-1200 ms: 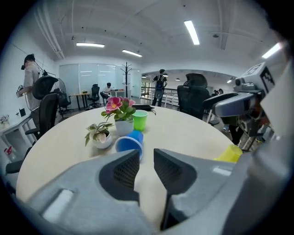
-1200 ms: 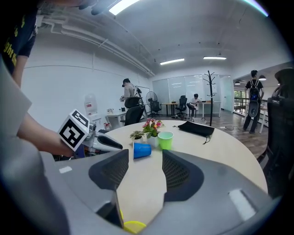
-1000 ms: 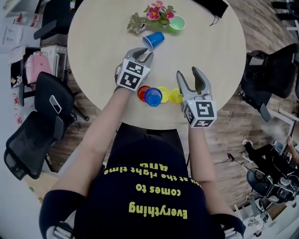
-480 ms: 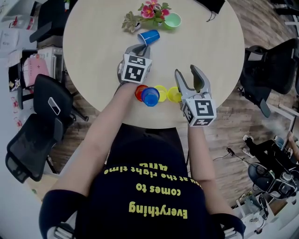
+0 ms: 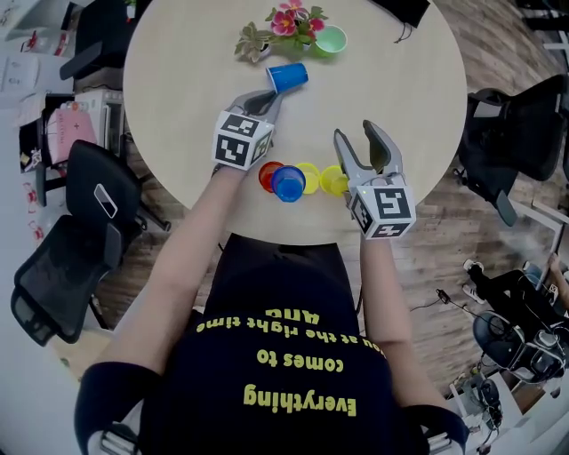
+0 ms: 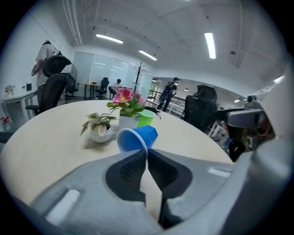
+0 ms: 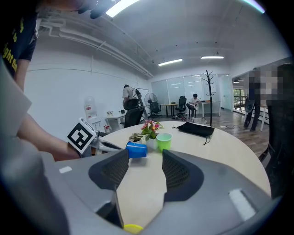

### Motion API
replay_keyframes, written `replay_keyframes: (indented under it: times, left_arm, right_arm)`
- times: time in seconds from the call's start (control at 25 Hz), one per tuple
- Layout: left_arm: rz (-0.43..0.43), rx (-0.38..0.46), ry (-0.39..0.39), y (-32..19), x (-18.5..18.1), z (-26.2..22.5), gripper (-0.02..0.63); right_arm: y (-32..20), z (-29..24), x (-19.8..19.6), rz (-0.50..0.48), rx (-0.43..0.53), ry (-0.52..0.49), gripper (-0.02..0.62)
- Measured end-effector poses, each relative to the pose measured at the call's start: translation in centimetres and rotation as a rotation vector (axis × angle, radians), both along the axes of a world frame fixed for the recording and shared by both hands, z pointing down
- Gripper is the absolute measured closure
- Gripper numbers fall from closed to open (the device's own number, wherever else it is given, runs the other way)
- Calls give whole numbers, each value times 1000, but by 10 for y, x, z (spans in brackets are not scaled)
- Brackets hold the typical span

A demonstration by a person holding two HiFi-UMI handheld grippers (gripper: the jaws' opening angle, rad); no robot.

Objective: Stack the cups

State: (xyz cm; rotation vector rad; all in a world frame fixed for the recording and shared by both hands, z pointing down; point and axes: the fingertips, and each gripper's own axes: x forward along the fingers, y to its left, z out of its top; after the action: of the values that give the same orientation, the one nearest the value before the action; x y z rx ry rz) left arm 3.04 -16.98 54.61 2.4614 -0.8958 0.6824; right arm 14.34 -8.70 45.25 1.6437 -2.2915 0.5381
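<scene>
A blue cup (image 5: 288, 76) lies on its side on the round table (image 5: 178, 98), mouth toward me. My left gripper (image 5: 274, 96) reaches it from the near side; its jaws have just been closing and now pinch the lower rim of that blue cup (image 6: 138, 137) at the left gripper's tips (image 6: 147, 153). My right gripper (image 5: 357, 133) stands open over bare table, nothing between its fingers (image 7: 115, 167). By the near edge sit a red cup (image 5: 269, 175), a second blue cup (image 5: 290, 184) and two yellow cups (image 5: 309, 178). A green cup (image 5: 331, 40) stands upright at the far side.
A pink-flowered pot (image 5: 293, 22) and a small leafy pot (image 5: 253, 43) stand beside the green cup, just behind the lying blue cup. A black pouch (image 7: 195, 128) lies at the far right. Office chairs (image 5: 80, 204) stand around the table.
The left gripper has rolled and edged toward the lying blue cup, and its jaws have shut on the rim. The right gripper has kept still.
</scene>
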Motion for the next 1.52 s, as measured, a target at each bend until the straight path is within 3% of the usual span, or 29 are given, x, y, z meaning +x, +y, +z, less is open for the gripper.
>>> replay_keyframes:
  times: [0.16,0.44,0.68,0.84,0.96,1.32,1.52]
  left_arm:
    - [119,39,88,20,0,-22,588]
    - [282,41,410,47,-4,-77,589]
    - [391,25,568,69,-6,-115,588]
    - [449,38,588,87,-2,-130,588]
    - [467,55,577,93,0,-133,584]
    - [441,99,527,94,-1,-132,568]
    - [403,155,433,88,-7,-124,568]
  right_arm:
    - [-4,-15,-8,-44,49,-42,359]
    - [-10,-38,-34,-153,79,-176,357]
    - [-15,-57,-53,-220,113,-247,334]
    - [-13,-66,-59,-237,135,-273,319]
    - [-11,-71,-59,-231,151,-271,347]
    - [-5,-70,-44,-174,145,-191,359]
    - [10,-63,-31,-165,112,-89,359]
